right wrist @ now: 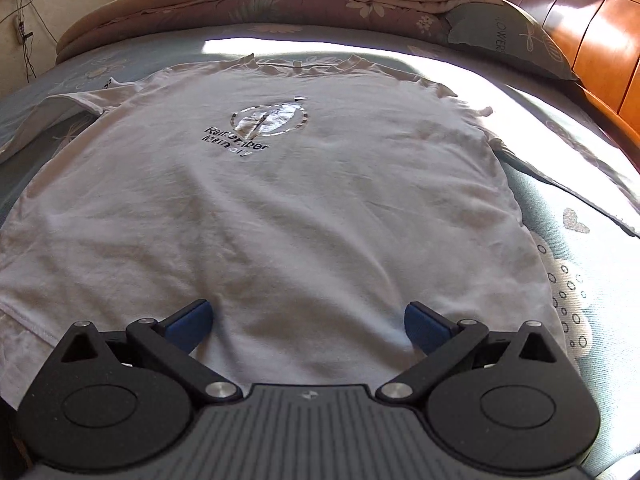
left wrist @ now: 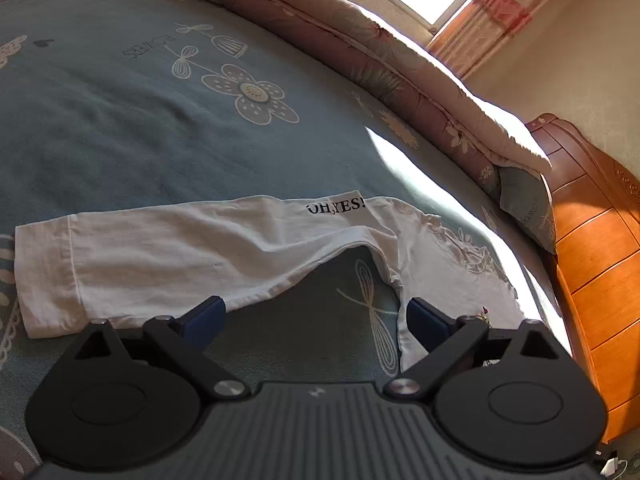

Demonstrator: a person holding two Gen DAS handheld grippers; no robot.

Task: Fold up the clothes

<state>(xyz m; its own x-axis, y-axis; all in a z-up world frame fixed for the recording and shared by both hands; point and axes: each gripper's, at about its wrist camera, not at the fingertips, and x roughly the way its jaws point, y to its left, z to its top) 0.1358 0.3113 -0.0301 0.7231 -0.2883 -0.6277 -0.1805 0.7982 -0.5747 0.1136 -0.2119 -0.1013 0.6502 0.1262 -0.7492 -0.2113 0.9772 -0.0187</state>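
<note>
A white long-sleeved shirt point(right wrist: 280, 216) lies spread flat, front up, on the bed, with a silver and black "Remember Memory" print point(right wrist: 264, 124) on its chest. In the left wrist view its left sleeve point(left wrist: 160, 256) stretches sideways, marked "OH,YES!" point(left wrist: 335, 207). My left gripper point(left wrist: 316, 320) hovers open just below that sleeve, near the armpit, with bare sheet between its blue pads. My right gripper point(right wrist: 308, 320) stands open over the shirt's lower hem area, holding nothing.
The blue-grey flowered bedsheet point(left wrist: 140, 120) covers the bed. A rolled pink quilt point(right wrist: 280, 4) lies along the far side, with a pillow point(right wrist: 508, 40) beside the wooden headboard point(right wrist: 592, 40). Bright sunlight falls across the far right of the bed.
</note>
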